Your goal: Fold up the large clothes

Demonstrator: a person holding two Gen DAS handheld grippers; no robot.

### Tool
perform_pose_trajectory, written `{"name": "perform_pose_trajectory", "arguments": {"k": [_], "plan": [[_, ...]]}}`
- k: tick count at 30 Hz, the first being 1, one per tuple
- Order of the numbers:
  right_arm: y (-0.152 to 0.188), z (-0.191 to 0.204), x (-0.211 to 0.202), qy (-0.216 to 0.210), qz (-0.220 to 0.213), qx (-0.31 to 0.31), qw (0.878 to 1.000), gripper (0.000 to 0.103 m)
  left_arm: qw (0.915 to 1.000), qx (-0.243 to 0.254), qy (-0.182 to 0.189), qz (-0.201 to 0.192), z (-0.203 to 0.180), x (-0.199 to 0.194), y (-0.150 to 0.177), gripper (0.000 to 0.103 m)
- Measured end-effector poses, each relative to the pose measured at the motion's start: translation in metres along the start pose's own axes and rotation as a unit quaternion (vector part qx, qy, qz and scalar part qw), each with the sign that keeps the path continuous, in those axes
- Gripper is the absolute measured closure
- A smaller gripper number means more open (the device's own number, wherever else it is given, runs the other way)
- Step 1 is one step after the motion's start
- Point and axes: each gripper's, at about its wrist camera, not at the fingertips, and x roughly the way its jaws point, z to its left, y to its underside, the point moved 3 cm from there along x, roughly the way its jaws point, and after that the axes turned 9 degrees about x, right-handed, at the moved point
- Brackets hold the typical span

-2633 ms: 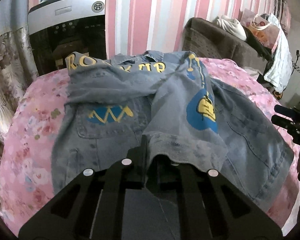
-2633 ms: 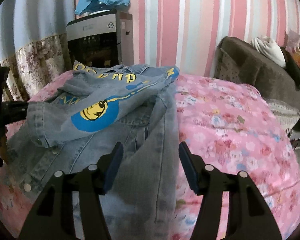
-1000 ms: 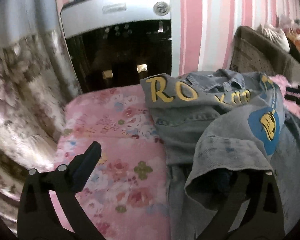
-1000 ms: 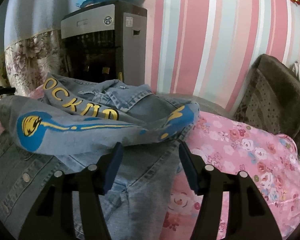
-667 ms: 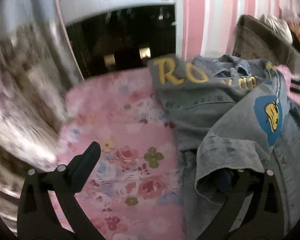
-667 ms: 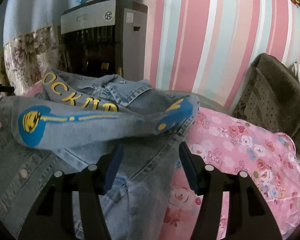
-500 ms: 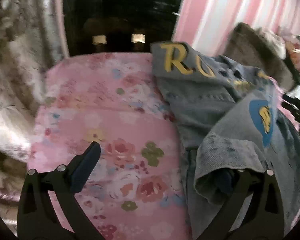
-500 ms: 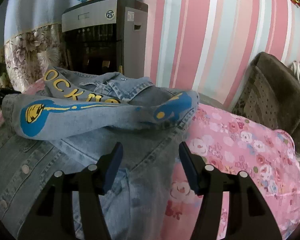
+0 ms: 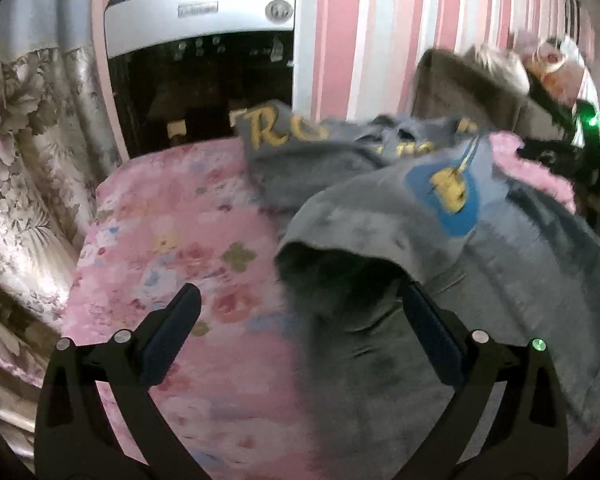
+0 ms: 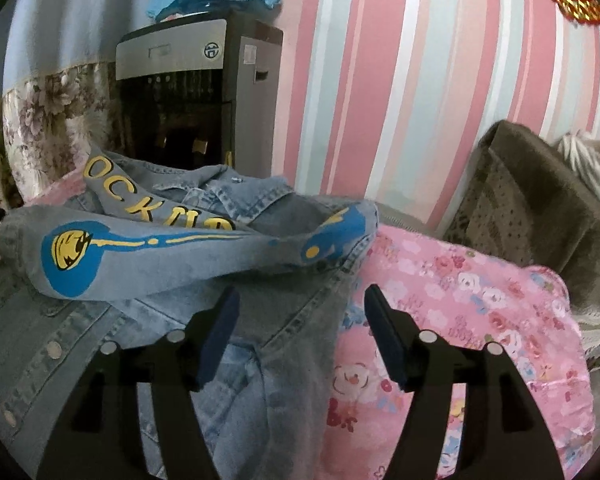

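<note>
A grey-blue denim jacket (image 10: 112, 344) with yellow lettering and a blue and yellow print lies on a pink floral bedspread (image 10: 480, 304). One sleeve (image 10: 172, 252) is folded across its body. In the left wrist view the jacket (image 9: 500, 280) fills the right half, and the sleeve cuff (image 9: 340, 248) lies just beyond the fingertips. My left gripper (image 9: 300, 324) is open and empty at the jacket's left edge. My right gripper (image 10: 300, 324) is open and empty over the jacket's right edge, near the shoulder.
A grey and black water dispenser (image 10: 196, 92) stands behind the bed against a pink striped wall. A floral curtain (image 9: 24, 152) hangs at the left. A brown sofa (image 10: 540, 192) with bags stands at the right. The bedspread (image 9: 172, 232) shows bare left of the jacket.
My left gripper has let go of the sleeve cuff and opened, then swung left to the jacket's left edge. My right gripper has moved forward toward the shoulder and stayed open.
</note>
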Motion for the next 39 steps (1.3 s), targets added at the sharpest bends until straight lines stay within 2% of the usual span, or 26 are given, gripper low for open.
{"name": "perform_pose_trajectory", "arguments": {"k": [2, 3, 4, 5, 7, 9, 11, 12, 15, 17, 20, 24, 26, 28, 29, 31, 33, 39], "plan": [[0.000, 0.003, 0.000, 0.014, 0.000, -0.014, 1.000, 0.038, 0.9999, -0.008, 0.003, 0.006, -0.011, 0.002, -0.006, 0.004], [-0.001, 0.005, -0.001, 0.019, -0.001, -0.022, 1.000, 0.038, 0.9998, -0.011, 0.008, 0.015, -0.015, 0.005, -0.009, 0.012], [-0.001, 0.006, -0.002, 0.021, -0.002, -0.028, 0.999, 0.038, 0.9994, -0.015, 0.024, 0.020, -0.021, 0.007, -0.013, 0.026], [-0.001, 0.006, -0.003, 0.023, -0.003, -0.031, 0.999, 0.038, 0.9990, -0.020, 0.036, 0.020, -0.024, 0.010, -0.016, 0.029], [-0.003, 0.004, -0.004, 0.022, -0.003, -0.030, 0.999, 0.038, 0.9983, -0.032, 0.042, 0.023, -0.029, 0.011, -0.020, 0.029], [-0.005, 0.001, -0.004, 0.017, -0.002, -0.023, 1.000, 0.038, 0.9990, -0.030, 0.025, 0.023, -0.032, 0.006, -0.019, 0.028], [-0.005, -0.003, -0.003, 0.008, 0.003, -0.014, 1.000, 0.038, 0.9995, -0.028, 0.006, 0.016, -0.031, -0.003, -0.015, 0.020], [-0.004, -0.005, -0.001, 0.006, 0.006, -0.014, 1.000, 0.038, 0.9995, -0.027, -0.004, 0.013, -0.029, -0.008, -0.011, 0.012], [-0.001, -0.006, 0.004, 0.006, 0.009, -0.018, 1.000, 0.038, 0.9992, -0.022, -0.028, 0.018, -0.023, -0.021, -0.003, 0.010], [0.001, -0.006, 0.008, 0.002, 0.011, -0.019, 1.000, 0.038, 0.9992, -0.026, -0.022, 0.019, -0.022, -0.028, 0.000, 0.010], [0.001, -0.005, 0.012, -0.002, 0.010, -0.018, 1.000, 0.038, 0.9995, -0.027, 0.008, 0.015, -0.035, -0.032, -0.001, 0.008], [0.001, -0.002, 0.018, -0.013, 0.012, -0.016, 1.000, 0.038, 0.9995, -0.002, 0.025, 0.020, -0.064, -0.011, -0.012, 0.009], [0.002, 0.000, 0.020, -0.015, 0.013, -0.019, 1.000, 0.038, 0.9986, 0.006, 0.040, 0.033, -0.074, 0.006, -0.018, 0.025], [0.003, 0.002, 0.021, -0.015, 0.015, -0.025, 0.999, 0.038, 0.9977, 0.010, 0.046, 0.048, -0.076, 0.021, -0.022, 0.060], [0.003, 0.002, 0.022, -0.016, 0.016, -0.027, 0.999, 0.039, 0.9975, 0.008, 0.047, 0.052, -0.074, 0.026, -0.024, 0.066], [0.002, 0.002, 0.023, -0.017, 0.017, -0.029, 0.999, 0.039, 0.9962, -0.011, 0.064, 0.057, -0.061, 0.035, -0.032, 0.092], [0.001, 0.001, 0.024, -0.018, 0.019, -0.030, 0.999, 0.041, 0.9950, -0.027, 0.081, 0.054, -0.048, 0.037, -0.040, 0.099], [-0.005, 0.003, 0.037, -0.028, 0.023, -0.040, 0.999, 0.044, 0.9933, -0.048, 0.095, 0.044, -0.014, 0.042, -0.068, 0.099]]}}
